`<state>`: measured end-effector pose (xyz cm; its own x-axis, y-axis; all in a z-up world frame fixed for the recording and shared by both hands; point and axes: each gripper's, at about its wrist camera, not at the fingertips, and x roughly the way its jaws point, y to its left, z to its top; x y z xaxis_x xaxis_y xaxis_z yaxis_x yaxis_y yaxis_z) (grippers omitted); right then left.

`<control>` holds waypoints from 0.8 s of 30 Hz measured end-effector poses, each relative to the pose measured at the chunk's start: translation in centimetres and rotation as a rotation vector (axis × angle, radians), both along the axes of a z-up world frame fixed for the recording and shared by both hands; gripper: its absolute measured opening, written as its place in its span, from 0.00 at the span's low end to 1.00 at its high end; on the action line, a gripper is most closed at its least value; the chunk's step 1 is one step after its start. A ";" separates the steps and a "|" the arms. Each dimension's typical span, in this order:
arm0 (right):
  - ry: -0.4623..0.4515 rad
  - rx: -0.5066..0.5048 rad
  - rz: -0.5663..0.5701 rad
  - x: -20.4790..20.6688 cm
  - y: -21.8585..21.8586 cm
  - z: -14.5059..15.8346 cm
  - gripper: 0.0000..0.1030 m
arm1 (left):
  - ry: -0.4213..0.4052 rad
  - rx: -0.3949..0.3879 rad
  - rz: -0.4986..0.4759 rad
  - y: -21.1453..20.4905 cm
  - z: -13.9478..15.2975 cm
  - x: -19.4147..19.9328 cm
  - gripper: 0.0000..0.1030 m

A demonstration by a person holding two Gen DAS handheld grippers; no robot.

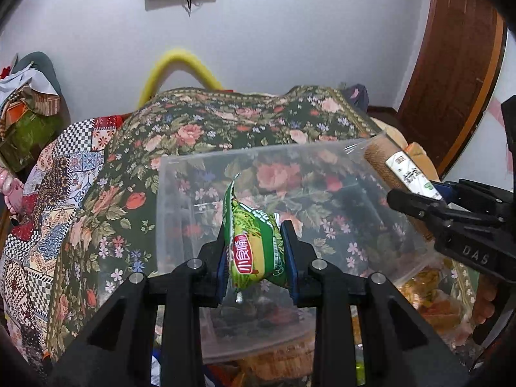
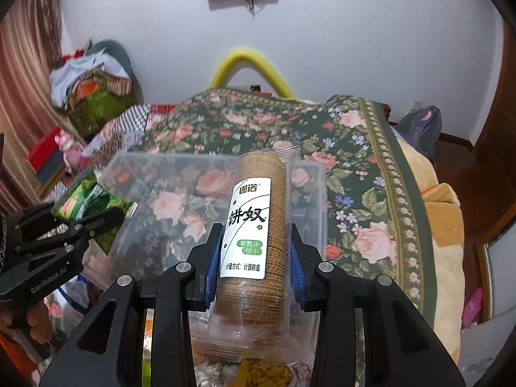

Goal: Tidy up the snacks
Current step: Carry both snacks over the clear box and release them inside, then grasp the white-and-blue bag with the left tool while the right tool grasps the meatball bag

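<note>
Clear bin (image 1: pixel 180 193) — green snack packet (image 1: pixel 254 245) and biscuit roll (image 2: pixel 254 225) held above it

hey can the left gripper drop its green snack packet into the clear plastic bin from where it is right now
Probably yes. The left gripper holds the green packet right at the clear bin, whose top looks open with nothing across it. The right gripper with the biscuit roll sits off to one side.

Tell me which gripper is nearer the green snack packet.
Left. The left gripper is shut on the green snack packet above the clear plastic bin. The right gripper is off to its side, clamping the biscuit roll.
</note>
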<state>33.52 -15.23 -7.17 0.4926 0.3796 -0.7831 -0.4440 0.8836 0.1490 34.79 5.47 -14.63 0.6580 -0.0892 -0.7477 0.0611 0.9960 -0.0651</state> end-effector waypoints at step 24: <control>-0.030 0.011 0.018 -2.6 -2.5 3.2 0.33 | -0.053 -0.027 -0.007 1.9 5.2 -5.8 0.33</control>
<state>30.95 -17.75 -3.99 0.5088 0.3971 -0.7638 -0.4640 0.8738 0.1452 28.97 7.35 -9.40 0.6962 -0.1136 -0.7088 0.0718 0.9935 -0.0887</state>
